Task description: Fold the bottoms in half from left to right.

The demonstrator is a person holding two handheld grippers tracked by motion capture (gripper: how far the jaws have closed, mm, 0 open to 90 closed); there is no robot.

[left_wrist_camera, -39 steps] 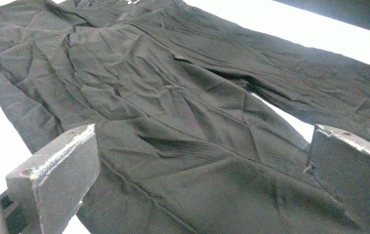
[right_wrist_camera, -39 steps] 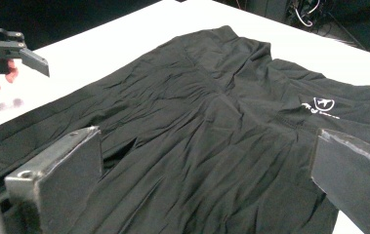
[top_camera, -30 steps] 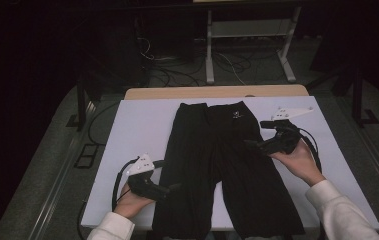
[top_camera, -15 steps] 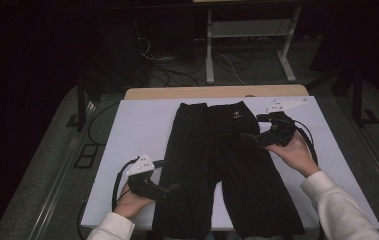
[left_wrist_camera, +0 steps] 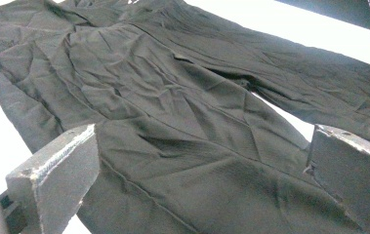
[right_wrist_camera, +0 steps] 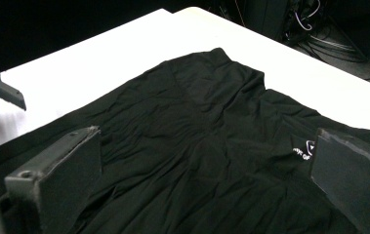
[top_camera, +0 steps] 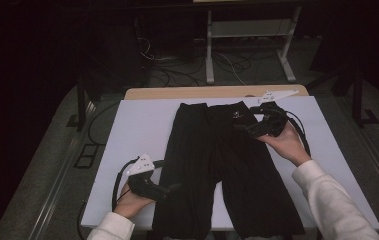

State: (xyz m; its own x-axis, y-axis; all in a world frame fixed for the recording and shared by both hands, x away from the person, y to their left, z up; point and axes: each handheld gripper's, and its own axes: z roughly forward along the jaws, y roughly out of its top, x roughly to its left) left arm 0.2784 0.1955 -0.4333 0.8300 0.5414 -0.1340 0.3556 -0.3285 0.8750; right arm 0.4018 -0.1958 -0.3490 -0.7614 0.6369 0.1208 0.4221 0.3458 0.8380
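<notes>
Left gripper [top_camera: 174, 189]: nearest item, held low at the near left of the table, jaws pointing right toward the outer edge of the left trouser leg; in the left gripper view its jaws stand wide apart with nothing between them, cloth lying beyond. Judged to be lined up to take the leg's side edge, probably for a fold or a straightening pull

Black trousers [top_camera: 222, 170]: spread flat and lengthwise down the middle of the table, hems at the near edge, waistband at the far end, legs parted by a narrow wedge of bare table near the hems. Thin, matt woven fabric, limp, creased all over with fine wrinkles and a few long diagonal folds; a seam runs along the leg. Flat layout suits gripping at edges rather than mid-panel

White table [top_camera: 142, 125]: smooth pale sheet on a wooden top, plain and matt, giving strong contrast to the dark cloth

Right gripper [top_camera: 244, 129]: at the far right, hovering over the waistband corner beside a small white logo [top_camera: 236, 114]; jaws spread wide, empty, cloth below them. Judged to be poised to pinch the waistband

Cables [top_camera: 177, 65]: loose on the dark floor beyond the far edge, beside a pale metal stand [top_camera: 247, 40]
</notes>
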